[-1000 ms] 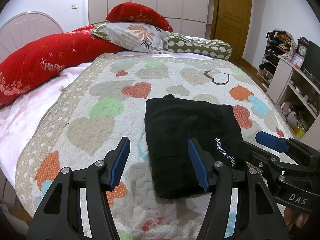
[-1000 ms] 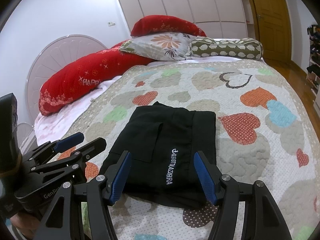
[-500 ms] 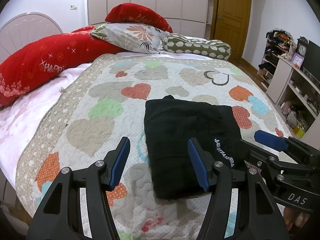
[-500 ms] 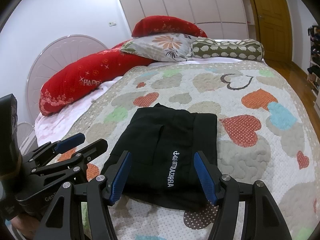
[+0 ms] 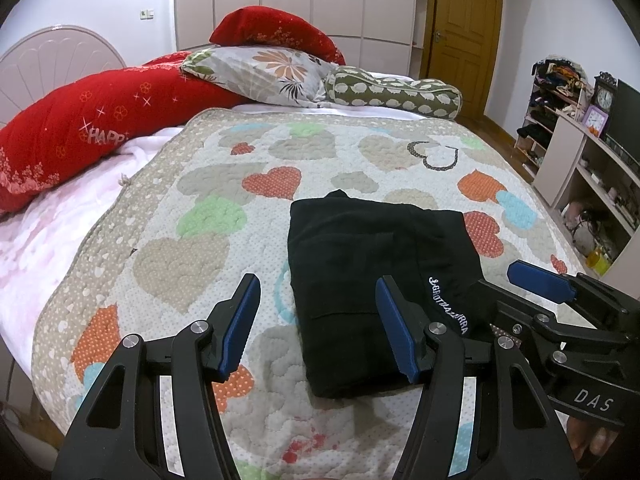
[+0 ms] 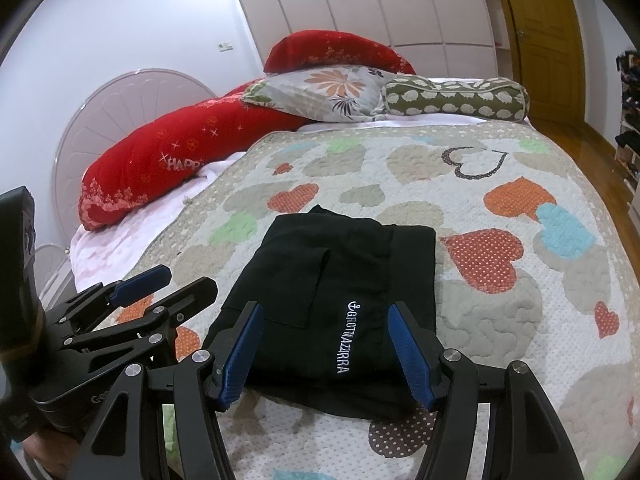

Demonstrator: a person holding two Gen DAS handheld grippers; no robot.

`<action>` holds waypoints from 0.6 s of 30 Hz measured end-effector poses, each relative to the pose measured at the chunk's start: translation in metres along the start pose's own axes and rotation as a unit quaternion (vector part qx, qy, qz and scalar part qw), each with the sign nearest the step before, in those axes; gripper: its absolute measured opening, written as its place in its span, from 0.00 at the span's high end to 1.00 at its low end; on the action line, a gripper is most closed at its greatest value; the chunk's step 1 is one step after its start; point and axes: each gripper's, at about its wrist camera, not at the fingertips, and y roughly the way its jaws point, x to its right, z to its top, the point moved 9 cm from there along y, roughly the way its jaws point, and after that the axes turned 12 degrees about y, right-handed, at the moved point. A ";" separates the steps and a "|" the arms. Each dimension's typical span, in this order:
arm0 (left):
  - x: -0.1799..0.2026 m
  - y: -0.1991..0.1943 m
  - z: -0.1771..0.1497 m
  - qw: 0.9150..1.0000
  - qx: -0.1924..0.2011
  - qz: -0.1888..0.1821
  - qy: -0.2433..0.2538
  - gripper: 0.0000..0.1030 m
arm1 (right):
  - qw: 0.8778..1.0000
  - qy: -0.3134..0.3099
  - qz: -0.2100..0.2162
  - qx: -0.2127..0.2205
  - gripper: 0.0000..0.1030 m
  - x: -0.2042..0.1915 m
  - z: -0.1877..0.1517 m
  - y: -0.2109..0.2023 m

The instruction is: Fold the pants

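The black pants (image 5: 372, 264) lie folded into a compact rectangle on the heart-patterned quilt (image 5: 192, 240), with white lettering on the near right part. They also show in the right wrist view (image 6: 340, 292). My left gripper (image 5: 318, 324) is open and empty, just short of the pants' near left edge. My right gripper (image 6: 324, 352) is open and empty, its jaws wide over the pants' near edge. The right gripper shows at the right of the left wrist view (image 5: 560, 312); the left gripper shows at the left of the right wrist view (image 6: 132, 312).
Red bolsters (image 5: 88, 128), a floral pillow (image 5: 264, 72) and a green patterned bolster (image 5: 392, 90) lie at the head of the bed. Shelves (image 5: 580, 160) with clutter stand right of the bed. A wooden door (image 5: 460, 32) is at the back.
Both grippers have drawn back slightly from the folded pants. The pants have not moved.
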 end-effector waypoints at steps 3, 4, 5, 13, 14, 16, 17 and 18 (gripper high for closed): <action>0.000 0.000 0.000 1.000 -0.001 0.001 0.001 0.42 | 1.000 0.002 0.000 -0.001 0.39 0.001 0.000 0.000; 0.000 0.000 0.000 1.000 0.000 0.001 0.001 0.42 | 1.000 0.002 -0.001 -0.002 0.39 0.001 0.000 0.001; 0.000 0.000 0.000 1.000 0.000 -0.001 0.000 0.42 | 1.000 0.002 -0.001 -0.003 0.39 0.002 0.000 0.001; 0.001 0.000 0.000 1.000 0.000 -0.001 0.001 0.42 | 1.000 0.004 -0.002 -0.005 0.39 0.004 -0.001 0.002; 0.000 0.000 0.000 1.000 0.001 -0.001 0.000 0.42 | 1.000 0.004 -0.001 -0.004 0.39 0.004 -0.001 0.002; 0.000 0.000 0.000 1.000 0.000 0.000 -0.001 0.42 | 1.000 0.006 0.000 -0.004 0.39 0.005 -0.001 0.002; 0.001 0.000 -0.001 1.000 0.000 -0.001 -0.001 0.42 | 1.000 0.006 0.000 -0.005 0.39 0.005 -0.002 0.002; 0.000 0.000 -0.001 1.000 0.001 -0.001 -0.001 0.42 | 1.000 0.005 -0.001 -0.005 0.39 0.005 -0.002 0.002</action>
